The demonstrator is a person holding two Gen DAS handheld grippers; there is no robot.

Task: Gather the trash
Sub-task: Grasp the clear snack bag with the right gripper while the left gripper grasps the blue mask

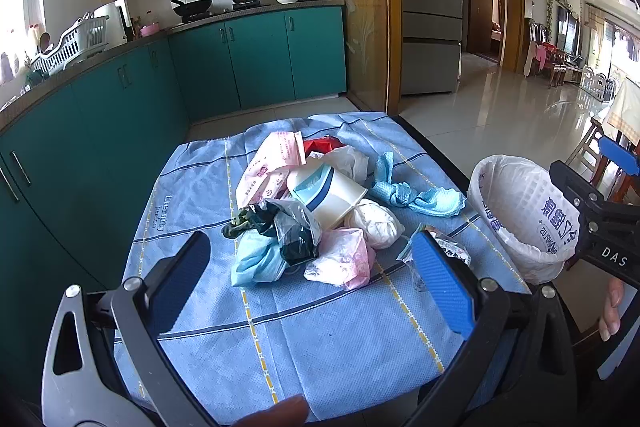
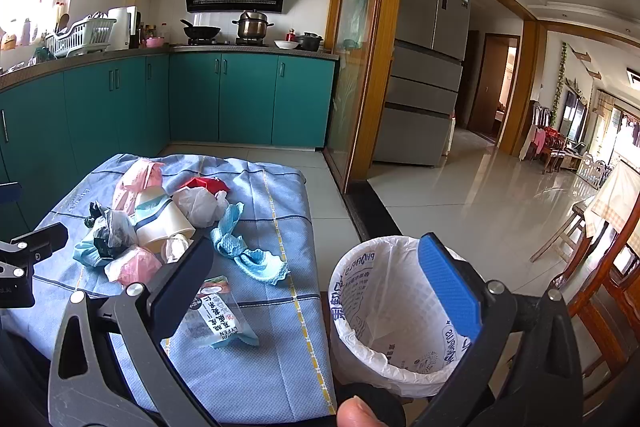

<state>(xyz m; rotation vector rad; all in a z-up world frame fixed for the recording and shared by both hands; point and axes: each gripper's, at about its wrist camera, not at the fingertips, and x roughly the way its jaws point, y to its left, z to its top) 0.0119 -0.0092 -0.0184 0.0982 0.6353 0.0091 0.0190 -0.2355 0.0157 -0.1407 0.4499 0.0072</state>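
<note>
A heap of trash lies on a blue checked cloth (image 1: 320,339): a white paper cup (image 1: 332,197), pink wrappers (image 1: 272,163), a pink bag (image 1: 344,259), black and clear bags (image 1: 292,227), a white wad (image 1: 374,223) and a knotted blue rag (image 1: 412,197). A snack wrapper (image 2: 222,319) lies apart, nearer the bin. A white bin with a plastic liner (image 2: 384,311) stands right of the cloth. My left gripper (image 1: 312,279) is open and empty, just short of the heap. My right gripper (image 2: 320,287) is open and empty above the bin's rim (image 1: 516,211).
Teal kitchen cabinets (image 1: 256,59) run along the left and back with a stove, pots and a dish rack on top. A fridge (image 2: 424,95) and glass sliding door stand behind. Wooden chairs (image 2: 600,267) sit at the right on tiled floor.
</note>
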